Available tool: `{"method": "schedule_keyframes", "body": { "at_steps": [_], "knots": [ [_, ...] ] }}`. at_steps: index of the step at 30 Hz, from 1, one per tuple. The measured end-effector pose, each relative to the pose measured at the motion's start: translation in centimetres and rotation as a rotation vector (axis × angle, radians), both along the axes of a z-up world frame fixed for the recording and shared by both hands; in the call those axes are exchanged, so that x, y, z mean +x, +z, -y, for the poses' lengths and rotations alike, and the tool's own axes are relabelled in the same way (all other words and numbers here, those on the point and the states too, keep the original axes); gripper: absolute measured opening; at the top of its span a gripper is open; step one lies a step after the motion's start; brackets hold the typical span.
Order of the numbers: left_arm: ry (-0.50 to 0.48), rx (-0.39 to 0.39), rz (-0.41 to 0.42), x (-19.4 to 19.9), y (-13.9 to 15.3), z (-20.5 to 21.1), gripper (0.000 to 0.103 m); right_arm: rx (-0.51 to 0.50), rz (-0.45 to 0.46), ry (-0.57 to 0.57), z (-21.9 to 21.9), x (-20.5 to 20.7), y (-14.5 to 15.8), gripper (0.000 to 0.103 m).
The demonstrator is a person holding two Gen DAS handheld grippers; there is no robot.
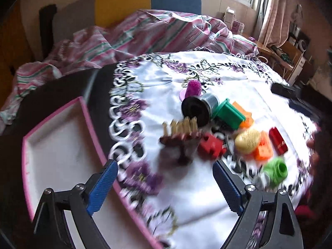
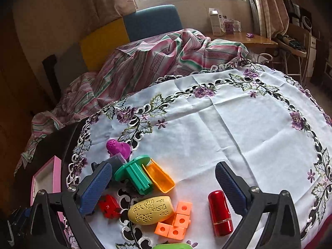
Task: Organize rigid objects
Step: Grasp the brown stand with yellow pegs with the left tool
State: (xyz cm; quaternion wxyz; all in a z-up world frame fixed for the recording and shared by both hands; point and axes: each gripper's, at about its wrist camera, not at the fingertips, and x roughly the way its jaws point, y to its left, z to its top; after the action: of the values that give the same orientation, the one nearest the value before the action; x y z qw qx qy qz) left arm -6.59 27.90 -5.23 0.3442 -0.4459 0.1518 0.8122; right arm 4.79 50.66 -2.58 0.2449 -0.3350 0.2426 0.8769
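Observation:
A pile of small plastic objects lies on the embroidered white tablecloth [image 2: 238, 137]. It holds a red cylinder [image 2: 220, 213], a yellow patterned egg shape [image 2: 151, 210], orange cubes [image 2: 176, 221], a green flanged piece [image 2: 133, 173], an orange open box [image 2: 159, 176], a red block [image 2: 109, 206] and a purple piece [image 2: 118, 148]. My right gripper [image 2: 164, 180] is open above them. My left gripper [image 1: 165, 183] is open and empty, short of a dark red comb-like piece [image 1: 182, 133]. The pink-rimmed white tray [image 1: 60, 145] lies at its left.
A black-and-silver cylinder [image 1: 199, 106] and a bright green spool [image 1: 276, 171] also lie in the pile. A dark object [image 1: 283, 89] sits at the table's far right. A bed with striped bedding [image 2: 155, 56] stands behind the table.

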Motion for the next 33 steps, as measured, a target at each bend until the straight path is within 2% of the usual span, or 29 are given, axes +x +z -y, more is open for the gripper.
{"method": "schedule_keyframes", "body": {
  "at_steps": [3,8,9,10,11,20,22,26,30,33],
  "knots": [
    [0.006,0.023,0.052,-1.6,-0.8,-1.6,0.094,0.005,0.0,0.003,0.0,0.0,0.1,0.102],
    [0.006,-0.001,0.081,-3.4,-2.7,-4.0,0.094,0.004,0.01,0.007,-0.1,-0.2,-0.1,0.102],
    [0.003,-0.002,0.094,-3.7,-3.2,-4.4,0.091,0.004,0.013,0.007,-0.2,-0.3,-0.1,0.102],
    [-0.01,0.007,0.113,-3.9,-3.5,-4.7,0.074,0.003,0.014,0.008,-0.2,-0.3,-0.1,0.102],
    [-0.027,0.019,0.146,-4.0,-3.9,-4.9,0.065,0.002,0.017,0.009,-0.2,-0.3,-0.2,0.102],
    [-0.022,0.116,0.143,-2.0,-2.3,-2.1,0.063,-0.016,0.045,0.02,-0.2,-0.6,-0.8,0.099],
    [-0.024,0.132,0.13,-1.1,-1.6,-1.0,0.063,-0.011,0.062,0.037,0.1,-0.9,-1.0,0.09],
    [-0.034,0.151,0.106,0.4,-0.4,1.2,0.063,0.006,0.112,0.116,1.6,-2.0,-1.7,0.081],
    [-0.033,0.174,0.097,1.6,0.8,3.6,0.063,0.019,0.181,0.229,3.1,-3.8,-2.6,0.071],
    [-0.02,0.191,0.102,2.2,1.2,5.3,0.063,0.068,0.245,0.335,4.3,-5.7,-3.2,0.062]
  ]
}}
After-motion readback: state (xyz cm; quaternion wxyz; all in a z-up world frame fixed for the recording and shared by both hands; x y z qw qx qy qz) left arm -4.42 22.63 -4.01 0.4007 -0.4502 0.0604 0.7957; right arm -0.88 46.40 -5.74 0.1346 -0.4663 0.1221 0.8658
